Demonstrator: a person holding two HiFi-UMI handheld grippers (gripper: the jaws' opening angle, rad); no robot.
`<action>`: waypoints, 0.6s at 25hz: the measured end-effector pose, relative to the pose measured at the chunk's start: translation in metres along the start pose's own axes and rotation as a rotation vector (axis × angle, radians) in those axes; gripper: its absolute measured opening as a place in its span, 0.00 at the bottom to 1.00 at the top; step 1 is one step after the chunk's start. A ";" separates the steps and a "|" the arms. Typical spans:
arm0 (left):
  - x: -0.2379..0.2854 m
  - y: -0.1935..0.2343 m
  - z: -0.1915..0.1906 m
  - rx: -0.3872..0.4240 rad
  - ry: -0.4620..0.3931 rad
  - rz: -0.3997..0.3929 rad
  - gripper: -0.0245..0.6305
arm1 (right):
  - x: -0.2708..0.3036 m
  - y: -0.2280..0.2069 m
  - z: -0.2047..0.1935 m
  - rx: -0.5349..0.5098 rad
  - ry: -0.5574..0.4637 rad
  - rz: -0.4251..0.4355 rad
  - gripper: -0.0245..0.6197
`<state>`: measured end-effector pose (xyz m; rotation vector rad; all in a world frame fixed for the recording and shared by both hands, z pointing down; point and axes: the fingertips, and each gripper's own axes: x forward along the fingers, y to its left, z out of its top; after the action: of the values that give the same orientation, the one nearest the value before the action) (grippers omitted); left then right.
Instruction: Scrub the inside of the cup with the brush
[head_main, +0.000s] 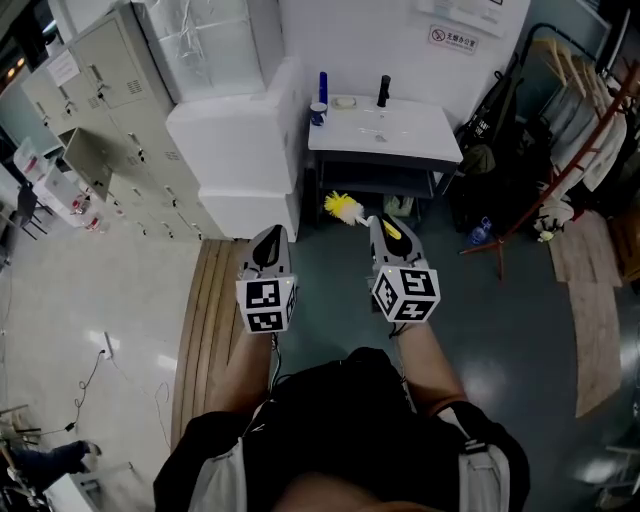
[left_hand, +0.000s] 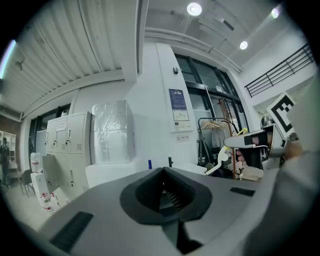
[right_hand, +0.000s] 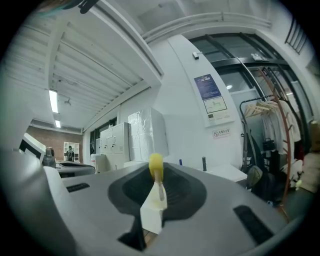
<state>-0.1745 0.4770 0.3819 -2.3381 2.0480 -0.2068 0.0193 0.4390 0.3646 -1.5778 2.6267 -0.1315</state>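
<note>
A blue cup (head_main: 318, 112) stands at the left end of a white table (head_main: 400, 132), well ahead of both grippers. My right gripper (head_main: 377, 222) is shut on the white handle of a brush (head_main: 345, 209); its yellow bristles stick out forward. In the right gripper view the brush (right_hand: 155, 186) rises from between the jaws of the right gripper (right_hand: 156, 200). My left gripper (head_main: 268, 236) is held level beside it, shut with nothing in it. The left gripper view shows the left gripper (left_hand: 164, 175) with its jaws together, and the right gripper (left_hand: 248, 140) off to the side.
A tall blue bottle (head_main: 322, 84) and a black object (head_main: 383, 90) stand at the table's back. White blocks (head_main: 235, 150) and lockers (head_main: 110, 110) are at the left, a clothes rack (head_main: 572, 150) at the right. Wooden boards (head_main: 205, 310) lie on the floor.
</note>
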 end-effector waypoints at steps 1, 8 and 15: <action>0.002 0.002 0.000 -0.002 -0.001 0.002 0.06 | 0.003 0.000 0.000 -0.004 0.001 -0.001 0.12; 0.026 0.015 -0.007 -0.016 0.000 0.013 0.06 | 0.033 -0.008 -0.002 0.049 0.000 0.021 0.12; 0.079 0.030 -0.001 -0.001 -0.005 0.026 0.06 | 0.085 -0.035 -0.007 0.043 -0.004 0.014 0.12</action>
<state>-0.1938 0.3948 0.3864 -2.3084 2.0752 -0.1995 0.0095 0.3482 0.3734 -1.5438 2.6131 -0.1829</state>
